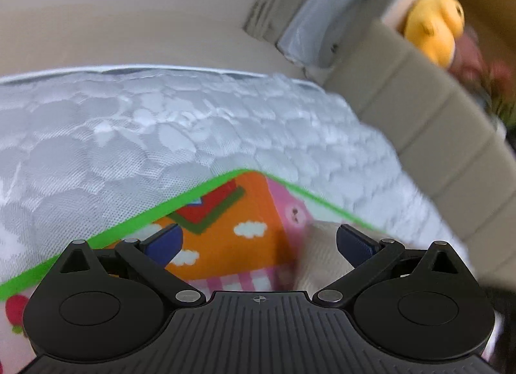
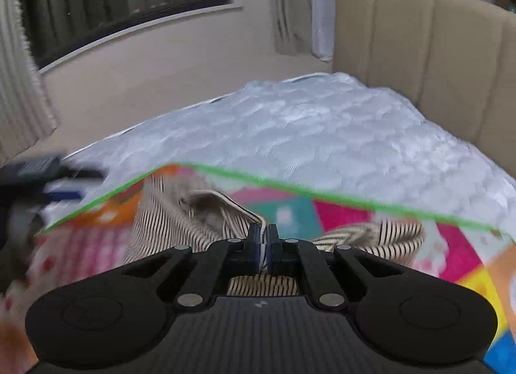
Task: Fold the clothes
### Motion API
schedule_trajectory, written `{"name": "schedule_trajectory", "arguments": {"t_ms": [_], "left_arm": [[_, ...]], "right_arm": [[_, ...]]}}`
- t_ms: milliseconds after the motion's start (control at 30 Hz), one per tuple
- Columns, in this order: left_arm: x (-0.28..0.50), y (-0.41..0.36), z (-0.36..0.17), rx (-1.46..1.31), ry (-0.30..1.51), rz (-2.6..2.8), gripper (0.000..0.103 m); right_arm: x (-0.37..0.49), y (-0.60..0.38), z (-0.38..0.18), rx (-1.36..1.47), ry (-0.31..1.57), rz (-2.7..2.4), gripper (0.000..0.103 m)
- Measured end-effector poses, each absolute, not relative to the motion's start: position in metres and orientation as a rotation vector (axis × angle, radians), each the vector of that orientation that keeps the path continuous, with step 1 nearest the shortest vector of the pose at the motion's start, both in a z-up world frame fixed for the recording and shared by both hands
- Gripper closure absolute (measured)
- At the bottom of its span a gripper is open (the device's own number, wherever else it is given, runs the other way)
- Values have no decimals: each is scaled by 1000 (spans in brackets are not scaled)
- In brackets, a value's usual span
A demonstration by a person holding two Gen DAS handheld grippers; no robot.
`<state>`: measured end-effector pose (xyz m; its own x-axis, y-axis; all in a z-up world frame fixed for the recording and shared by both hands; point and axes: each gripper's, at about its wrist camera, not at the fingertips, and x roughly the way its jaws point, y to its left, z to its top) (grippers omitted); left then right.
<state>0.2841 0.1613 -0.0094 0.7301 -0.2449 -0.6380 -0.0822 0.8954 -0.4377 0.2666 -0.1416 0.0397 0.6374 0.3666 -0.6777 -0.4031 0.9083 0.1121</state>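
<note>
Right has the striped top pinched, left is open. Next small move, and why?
Probably bring the open left gripper onto the striped garment and close. The right gripper pinches only one edge; the rest lies crumpled on the play mat.

No legible text, label, brand, or number appears in either wrist view; everything printed is pictures only.

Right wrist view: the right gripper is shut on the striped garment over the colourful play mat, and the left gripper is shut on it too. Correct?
Not quite. The left gripper is open and holds nothing, as the left wrist view shows. The rest stands: the right gripper is shut on the striped garment, which lies on the colourful play mat.
</note>
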Motion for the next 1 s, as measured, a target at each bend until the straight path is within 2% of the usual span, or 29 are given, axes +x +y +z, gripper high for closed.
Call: {"name": "schedule_trajectory", "arguments": {"t_ms": [233,433,500,567,633,733,933,967,1000], "left_arm": [[267,174,5,-608,699,-148,0],[231,129,19,-438,736,-231,0],[219,111,19,-356,795,-257,0],[211,98,15,-316,868,-298,0],[204,90,11,-277,943,-324,0],[195,84,4,-228,1035,-354,0],[205,95,-29,-413,1165,-363,5],[208,95,-35,-439,1174,-363,10],[212,94,-40,-458,1179,-367,25]], "right_arm": [[185,-149,9,-58,851,443,99],[155,-162,-2,-23,846,431,97],[148,-180,14,8,804,424,87],[144,-202,31,43,754,404,53],[152,-225,41,77,732,368,44],[168,-255,41,123,750,325,37],[199,-256,-15,191,878,351,37],[202,-253,-25,199,891,364,50],[203,-247,-30,194,885,387,61]]}}
